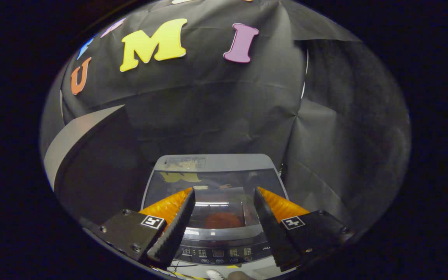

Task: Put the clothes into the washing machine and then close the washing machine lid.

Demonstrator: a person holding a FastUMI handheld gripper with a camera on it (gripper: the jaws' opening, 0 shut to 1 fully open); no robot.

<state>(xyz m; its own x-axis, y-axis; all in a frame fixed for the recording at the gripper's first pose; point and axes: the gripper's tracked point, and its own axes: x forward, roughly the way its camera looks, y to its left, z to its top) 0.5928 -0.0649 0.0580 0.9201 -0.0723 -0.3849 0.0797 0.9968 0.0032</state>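
hovering above the grey top-loading washing machine (215,163), the gripper (224,196) stands released, fingers spread and holding nothing. its tinted glass lid (212,194) lies closed; a reddish garment (222,221) shows inside, beneath it.

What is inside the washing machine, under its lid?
Through the closed glass lid of the washing machine, a reddish-orange lump, probably clothing, lies in the tub. Reflections hide the rest. The open tongs hover above, holding nothing.
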